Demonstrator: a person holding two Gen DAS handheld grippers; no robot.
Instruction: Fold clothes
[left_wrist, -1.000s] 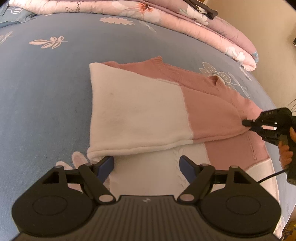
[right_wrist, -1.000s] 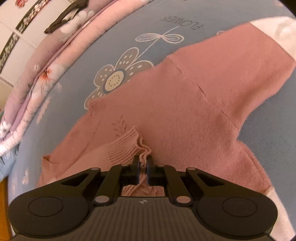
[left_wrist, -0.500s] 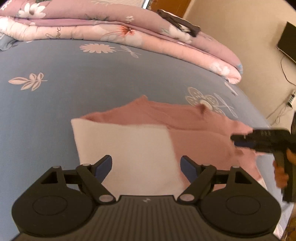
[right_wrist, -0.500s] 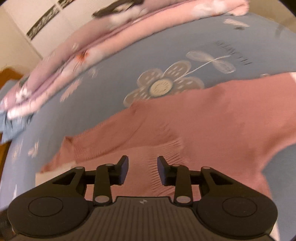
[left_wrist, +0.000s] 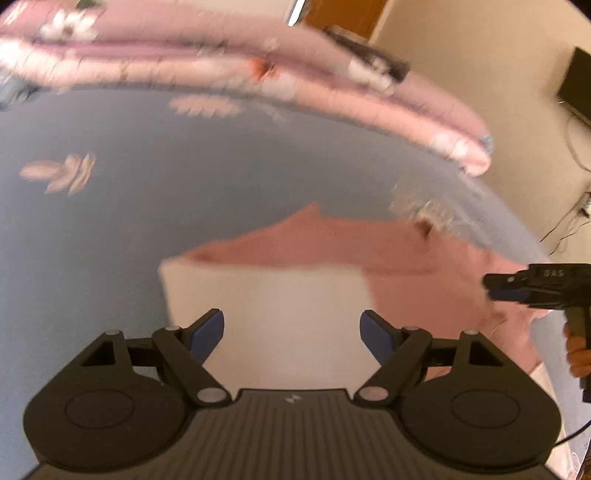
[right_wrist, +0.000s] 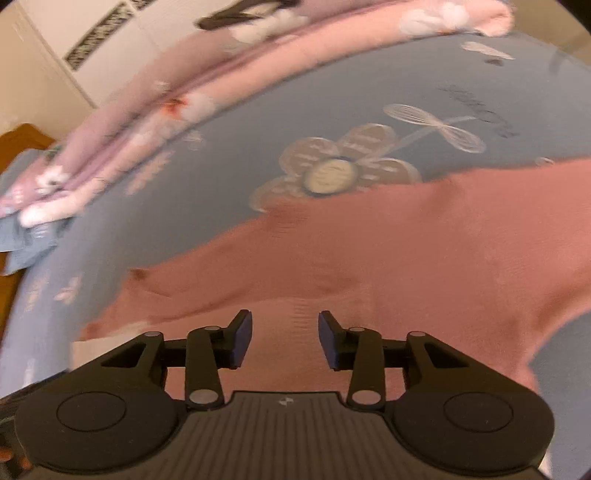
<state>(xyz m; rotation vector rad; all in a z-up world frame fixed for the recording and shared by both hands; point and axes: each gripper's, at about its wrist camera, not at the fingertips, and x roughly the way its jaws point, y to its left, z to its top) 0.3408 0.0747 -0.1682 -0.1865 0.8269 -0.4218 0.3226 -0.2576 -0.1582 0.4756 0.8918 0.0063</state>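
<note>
A pink and white knitted sweater (left_wrist: 314, 280) lies folded on the blue floral bed sheet (left_wrist: 147, 184). Its white half faces my left gripper (left_wrist: 293, 336), which hovers open above it with nothing between its fingers. In the right wrist view the pink part of the sweater (right_wrist: 406, 251) spreads flat below my right gripper (right_wrist: 285, 338), which is open and empty. The right gripper (left_wrist: 495, 286) also shows at the right edge of the left wrist view, held by a hand (left_wrist: 578, 350) over the sweater's pink side. Both views are blurred.
A pink floral quilt (left_wrist: 258, 77) is piled along the far side of the bed, with a dark object (left_wrist: 369, 61) on top. The quilt (right_wrist: 221, 81) also runs across the right wrist view. Beige floor and cables (left_wrist: 569, 221) lie beyond the bed's right edge.
My right gripper let go of the pink knit it was pinching and opened. Both grippers have lifted and pulled back from the sweater, tilting toward the quilt.
</note>
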